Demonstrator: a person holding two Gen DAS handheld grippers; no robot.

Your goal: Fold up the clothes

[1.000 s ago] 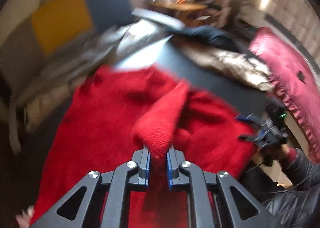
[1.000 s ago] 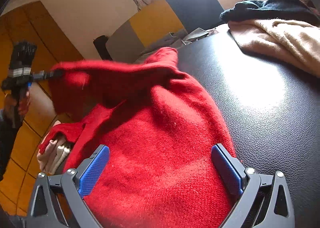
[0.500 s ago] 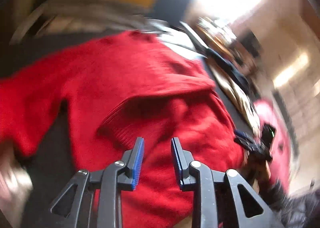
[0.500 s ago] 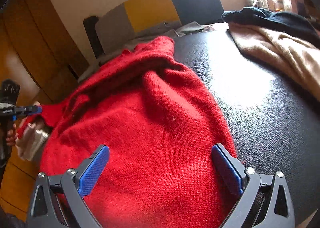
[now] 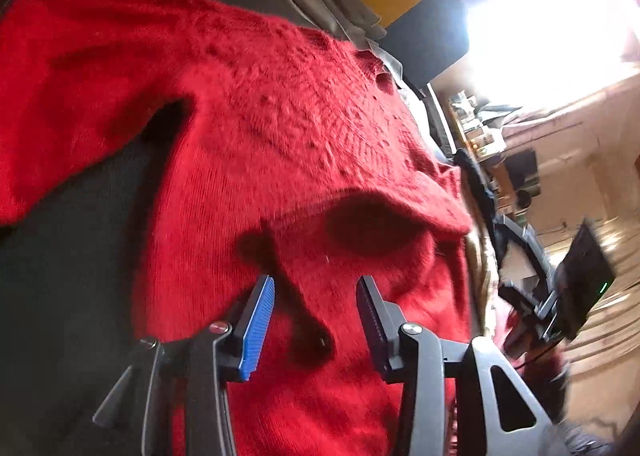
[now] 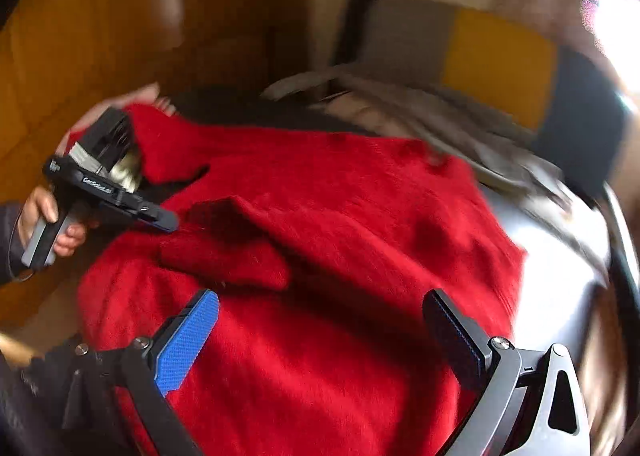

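Observation:
A red knit sweater [image 5: 280, 160] lies spread on the dark table [image 5: 68, 256], one sleeve folded across its body [image 6: 224, 248]. The other sleeve [image 5: 60, 96] stretches out to the left. My left gripper [image 5: 316, 296] is open and empty just above the sweater's body; it also shows in the right wrist view [image 6: 160, 218] at the folded sleeve's cuff. My right gripper [image 6: 320, 320] is wide open and empty over the sweater's lower part; it also shows in the left wrist view [image 5: 524, 296] at the sweater's far edge.
A sofa with grey, yellow [image 6: 496, 64] and dark cushions stands behind the table, grey cloth [image 6: 440, 116] draped over it. A beige garment [image 5: 480, 268] lies at the sweater's right edge. A cluttered desk [image 5: 480, 128] sits by the bright window. Glare marks the table's right part [image 6: 560, 280].
My left gripper has let go of the sleeve, opened wider and dropped close to the sweater; the sleeve now lies folded across the body. The right gripper stayed open and swung left.

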